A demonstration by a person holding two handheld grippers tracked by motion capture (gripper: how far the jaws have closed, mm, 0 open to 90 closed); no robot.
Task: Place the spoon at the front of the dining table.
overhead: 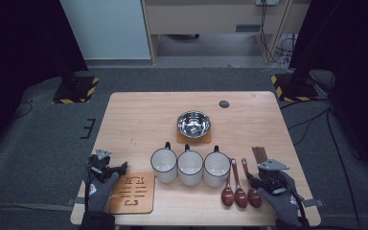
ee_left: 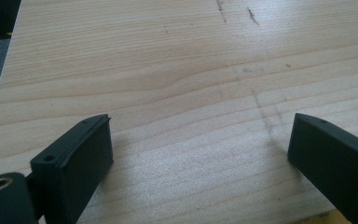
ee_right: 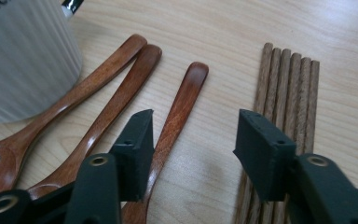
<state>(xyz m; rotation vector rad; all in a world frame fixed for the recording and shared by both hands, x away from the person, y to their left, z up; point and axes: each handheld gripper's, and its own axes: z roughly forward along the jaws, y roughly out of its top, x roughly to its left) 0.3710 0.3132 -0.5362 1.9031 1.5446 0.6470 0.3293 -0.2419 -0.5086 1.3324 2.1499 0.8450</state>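
I'm holding my right gripper (ee_right: 191,140) low over the table's (overhead: 139,120) front right corner, jaws partway apart and not pressing on anything yet. The rightmost wooden spoon (ee_right: 177,116) is what I'm going for — its handle is running up just inside my one jaw, with bare wood between it and the other jaw, which is sitting over the bundle of chopsticks (ee_right: 289,88).

To do this well, I'm thinking I should be shifting a bit toward the spoon so the handle sits centred, and keeping that far jaw off the chopsticks so I'm not dragging them along. The other two spoons (ee_right: 98,93) are lying just beside it, near the white mug (ee_right: 23,56), so room on that side is tight.

My left gripper (ee_left: 200,154) is resting with jaws wide over bare wood at the front left corner, beside the slotted wooden trivet (overhead: 132,192).

Open room is mostly mid-table, between the three mugs (overhead: 190,166) and the steel bowl (overhead: 193,123) — the right edge is close.
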